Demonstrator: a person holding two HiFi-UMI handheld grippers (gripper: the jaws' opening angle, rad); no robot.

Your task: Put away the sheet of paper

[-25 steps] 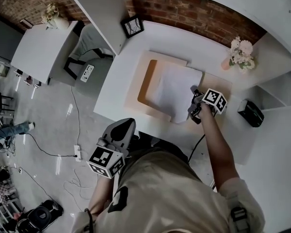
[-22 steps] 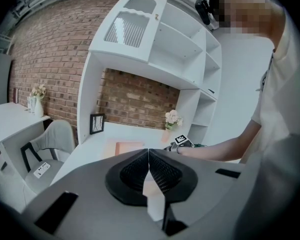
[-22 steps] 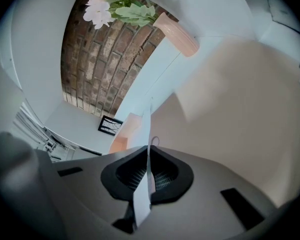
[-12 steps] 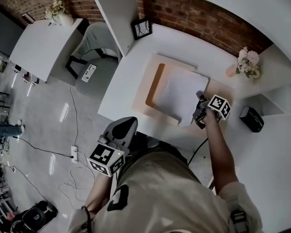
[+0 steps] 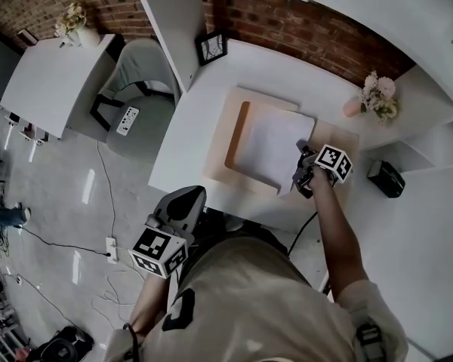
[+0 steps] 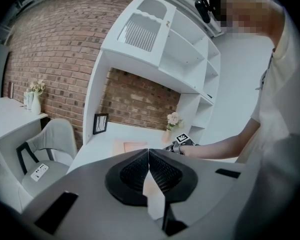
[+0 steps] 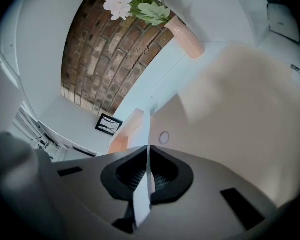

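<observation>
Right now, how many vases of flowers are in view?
2. A pink vase of flowers stands on the desk, right of the paper; a white vase of flowers stands on the side table far left. Others may be hidden.

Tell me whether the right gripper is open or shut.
Shut on the sheet of paper: the right gripper has both jaws pressed against the sheet's edge.

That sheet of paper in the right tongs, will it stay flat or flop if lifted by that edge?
Probably floppy: the sheet of paper looks thin, edge-on between the right tongs, so the far side would likely sag. It seems very light, so it may flutter or slide across the beige board.
</observation>
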